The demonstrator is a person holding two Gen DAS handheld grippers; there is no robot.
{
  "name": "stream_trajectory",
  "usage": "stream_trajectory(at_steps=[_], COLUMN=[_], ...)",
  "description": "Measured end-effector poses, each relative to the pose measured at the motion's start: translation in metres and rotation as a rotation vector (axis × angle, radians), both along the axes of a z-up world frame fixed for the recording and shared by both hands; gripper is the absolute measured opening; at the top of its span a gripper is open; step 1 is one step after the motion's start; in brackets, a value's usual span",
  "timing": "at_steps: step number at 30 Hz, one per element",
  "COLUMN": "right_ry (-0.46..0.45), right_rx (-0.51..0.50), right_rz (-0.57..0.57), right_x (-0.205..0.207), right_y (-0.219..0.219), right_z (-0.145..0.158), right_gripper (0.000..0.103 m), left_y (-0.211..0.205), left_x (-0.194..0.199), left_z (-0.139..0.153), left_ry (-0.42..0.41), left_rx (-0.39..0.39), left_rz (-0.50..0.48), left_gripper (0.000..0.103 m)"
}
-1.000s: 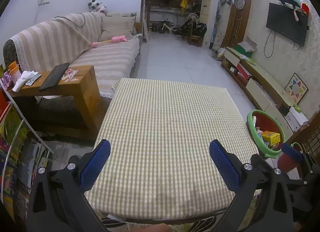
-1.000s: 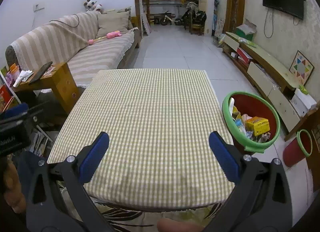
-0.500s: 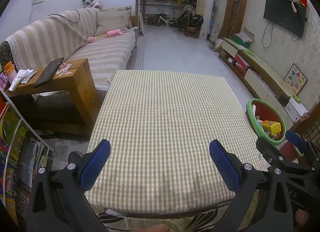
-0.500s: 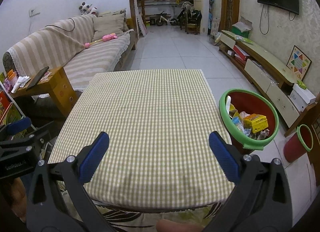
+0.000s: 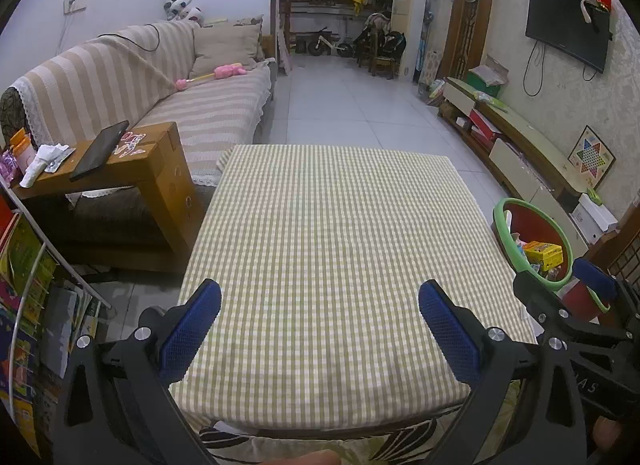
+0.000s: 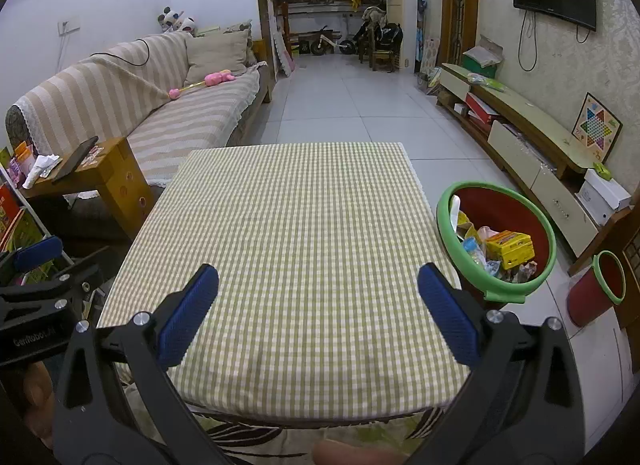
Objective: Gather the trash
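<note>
Since the earlier frames, both views have been shifted slightly: more of the room's far end is taken in, and in the left wrist view the right gripper is seen further in from the edge, at about 4 o'clock. Nothing in the room itself has been moved.

At 9 o'clock a wooden side table [image 5: 132, 169] is seen beside the striped sofa [image 5: 168, 77], with a dark tablet [image 5: 100, 149] lying on it. Across the centre a checked tablecloth [image 5: 332, 249] is spread over the table, with no trash seen on it. The left gripper [image 5: 320, 329] is held above its near edge, its blue fingers [image 5: 192, 329] spread wide with nothing between them. The right gripper [image 6: 318, 313] is held likewise, its blue fingers [image 6: 448, 313] parted and empty.

At 3 o'clock, just beside the table's right edge, a green-rimmed red bin [image 6: 472, 281] is seen, the trash [image 6: 510, 249] collected inside it, a yellow box uppermost. A smaller red bin [image 6: 592, 293] stands near it on the floor.
</note>
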State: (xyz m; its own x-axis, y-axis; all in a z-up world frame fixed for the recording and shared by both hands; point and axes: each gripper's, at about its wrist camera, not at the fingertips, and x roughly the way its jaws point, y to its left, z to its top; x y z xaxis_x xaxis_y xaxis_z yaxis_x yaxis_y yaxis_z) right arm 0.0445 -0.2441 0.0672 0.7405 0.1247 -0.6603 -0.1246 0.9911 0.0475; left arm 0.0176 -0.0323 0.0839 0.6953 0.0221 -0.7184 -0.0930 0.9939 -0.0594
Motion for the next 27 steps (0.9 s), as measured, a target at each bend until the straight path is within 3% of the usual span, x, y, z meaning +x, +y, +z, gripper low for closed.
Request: stream_trajectory(at_steps=[15,20,27], right_ry=[0.001,0.002,0.002], right_rx=[0.001,0.001,0.001], right_rz=[-0.001,0.000,-0.002], right_x=[0.0005,0.0004,0.0007], right_y=[-0.0012,-0.0011,-0.0013], right_z=[0.0002,-0.0001,-0.0003], right_gripper=[0.098,0.098,0.098], left_y=[0.0001,-0.0005,0.0021], left_x=[0.0001,-0.0033,0.0015], left_z=[0.0018,0.0094,0.0070], left_ry=[-0.003,-0.046,-0.017], left_rx=[0.002,0.006,0.015], left_rz=[-0.003,-0.006,0.014], left_gripper=[0.095,0.095,0.095])
